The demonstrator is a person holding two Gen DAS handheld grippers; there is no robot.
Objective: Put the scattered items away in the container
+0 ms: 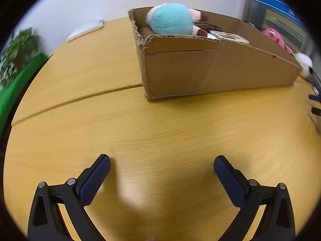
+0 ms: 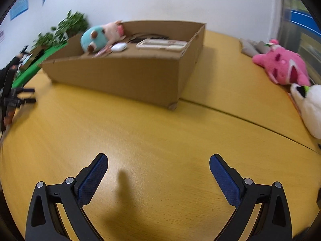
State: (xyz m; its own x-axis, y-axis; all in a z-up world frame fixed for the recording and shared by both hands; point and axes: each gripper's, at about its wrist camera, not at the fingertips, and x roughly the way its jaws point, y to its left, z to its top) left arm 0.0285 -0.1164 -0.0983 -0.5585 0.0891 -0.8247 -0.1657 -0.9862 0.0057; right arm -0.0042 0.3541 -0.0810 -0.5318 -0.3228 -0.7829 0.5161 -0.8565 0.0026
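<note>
One cardboard box [image 2: 124,76], one teal plush [image 2: 93,40] inside, two wide-open tongs.

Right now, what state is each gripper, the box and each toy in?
left gripper: open, empty
right gripper: open, empty
cardboard box: open-topped, on the table
teal plush: lying in the box
pink plush: on the table, outside the box
white plush: outside the box

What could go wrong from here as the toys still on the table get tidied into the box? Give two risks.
1. The teal toy already sits high against the cardboard box wall; adding more could push it out.
2. The pink toy and white toy lie near the table edge, so a clumsy grab by the open right gripper might knock them off.
</note>
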